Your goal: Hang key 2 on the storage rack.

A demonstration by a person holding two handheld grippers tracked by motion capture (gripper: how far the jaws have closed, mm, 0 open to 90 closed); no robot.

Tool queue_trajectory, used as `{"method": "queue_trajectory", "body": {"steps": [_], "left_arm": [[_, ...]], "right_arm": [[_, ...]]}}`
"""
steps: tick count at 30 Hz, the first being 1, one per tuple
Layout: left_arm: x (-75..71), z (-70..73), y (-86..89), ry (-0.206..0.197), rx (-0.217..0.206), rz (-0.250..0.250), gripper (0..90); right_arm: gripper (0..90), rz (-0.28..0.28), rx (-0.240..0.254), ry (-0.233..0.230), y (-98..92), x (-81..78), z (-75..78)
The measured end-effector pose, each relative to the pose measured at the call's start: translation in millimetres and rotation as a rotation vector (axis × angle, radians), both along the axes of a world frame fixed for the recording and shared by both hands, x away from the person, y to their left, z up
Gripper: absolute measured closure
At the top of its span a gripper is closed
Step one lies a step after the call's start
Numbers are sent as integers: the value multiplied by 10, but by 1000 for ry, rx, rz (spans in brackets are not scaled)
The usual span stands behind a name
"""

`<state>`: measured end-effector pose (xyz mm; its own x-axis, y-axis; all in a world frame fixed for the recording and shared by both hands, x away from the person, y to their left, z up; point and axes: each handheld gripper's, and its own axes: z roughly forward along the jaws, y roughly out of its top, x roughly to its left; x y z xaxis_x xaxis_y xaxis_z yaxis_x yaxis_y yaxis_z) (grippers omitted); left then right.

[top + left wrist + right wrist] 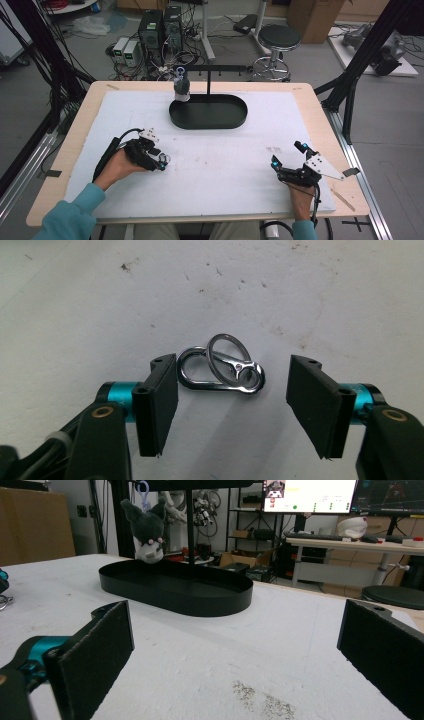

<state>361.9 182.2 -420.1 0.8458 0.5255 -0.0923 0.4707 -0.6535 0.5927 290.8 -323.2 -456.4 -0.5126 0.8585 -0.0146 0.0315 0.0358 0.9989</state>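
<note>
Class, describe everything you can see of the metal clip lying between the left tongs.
The clip is a small, shiny, chrome-looking snap hook: an elongated loop with a sprung gate riveted near one end, and an oval ring threaded through it. It lies flat on the white table cover, the ring resting across the hook. It sits between the pads of the left tongs, close to one pad; the other stands clearly apart from it.

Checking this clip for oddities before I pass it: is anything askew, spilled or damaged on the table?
Nothing is damaged or spilled. The white mat has scattered dirty specks, and the metal clip lies flat between the open left tongs. The plush toy hangs upright over the black tray.
</note>
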Motion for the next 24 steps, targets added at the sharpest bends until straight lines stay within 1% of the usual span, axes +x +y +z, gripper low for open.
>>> {"method": "queue_trajectory", "body": {"steps": [1,4,5,7,13,14,20,21,24], "left_arm": [[-2,-5,-7,3,-6,5,400],[4,-5,-14,1,12,1,426],[3,-10,-20,-1,6,11,430],[5,-11,-23,1,8,20,463],[22,-16,-32,8,11,20,519],[18,-16,-37,9,9,27,522],[14,-2,-42,10,10,19,566],[18,-1,-44,6,13,11,571],[11,0,-52,4,11,12,603]], "right_arm": [[8,-2,2,4,1,-3,0],[8,-2,1,3,1,-2,-1],[8,-2,2,4,1,-3,0],[8,0,0,0,0,0,0],[8,0,1,0,0,0,0],[8,-2,2,4,1,-3,0],[7,-1,2,5,1,-2,0],[8,-1,1,6,0,-3,0],[8,-1,-1,1,0,0,0]]}}
